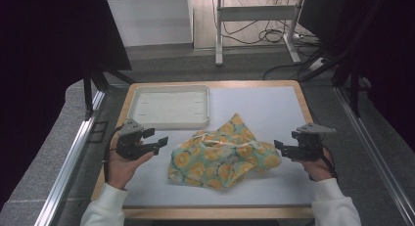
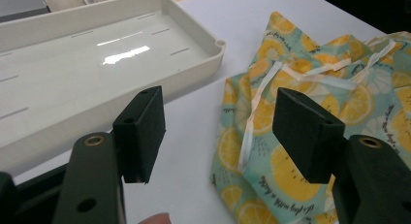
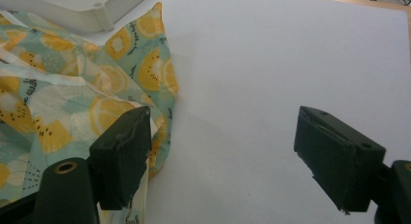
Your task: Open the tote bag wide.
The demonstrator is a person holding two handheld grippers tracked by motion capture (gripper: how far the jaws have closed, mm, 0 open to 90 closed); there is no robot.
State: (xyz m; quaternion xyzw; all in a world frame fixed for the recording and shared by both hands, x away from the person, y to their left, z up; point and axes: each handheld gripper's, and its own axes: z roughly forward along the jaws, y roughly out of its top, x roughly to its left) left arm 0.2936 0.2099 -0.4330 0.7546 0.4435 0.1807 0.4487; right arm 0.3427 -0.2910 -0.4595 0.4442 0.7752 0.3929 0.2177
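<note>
While it lies crumpled on the white table top point(image 1: 274, 113), the lemon-print cloth point(image 1: 222, 152) sits near the middle of the table, toward the person's side, bunched into loose folds with a narrow white ribbon point(image 1: 222, 140) trailing across its upper part. Its pattern is yellow citrus slices on a pale teal ground. At the cloth's left edge, the left gripper point(image 1: 159, 139) is held in the person's left hand point(image 1: 122, 165), its jaws pointing toward the fabric and standing wide apart with nothing between them; in the left gripper view the cloth point(image 2: 310, 103) lies just beyond the black pads, untouched, and the ribbon point(image 2: 257, 117) runs down between folds. At the cloth's right edge, the right gripper point(image 1: 280, 146) sits in the right hand point(image 1: 320, 167), its tips close to the fabric, jaws likewise spread wide and empty; the right gripper view shows one pad before the cloth's point(image 3: 72, 88) edge and the other over bare table. Behind the cloth, just beside its far left corner, an empty cream tray point(image 1: 169, 119) rests on the table. Further out, a wooden border point(image 1: 306, 103) frames the white surface, and cables point(image 1: 274, 35) lie on the floor beyond.
</note>
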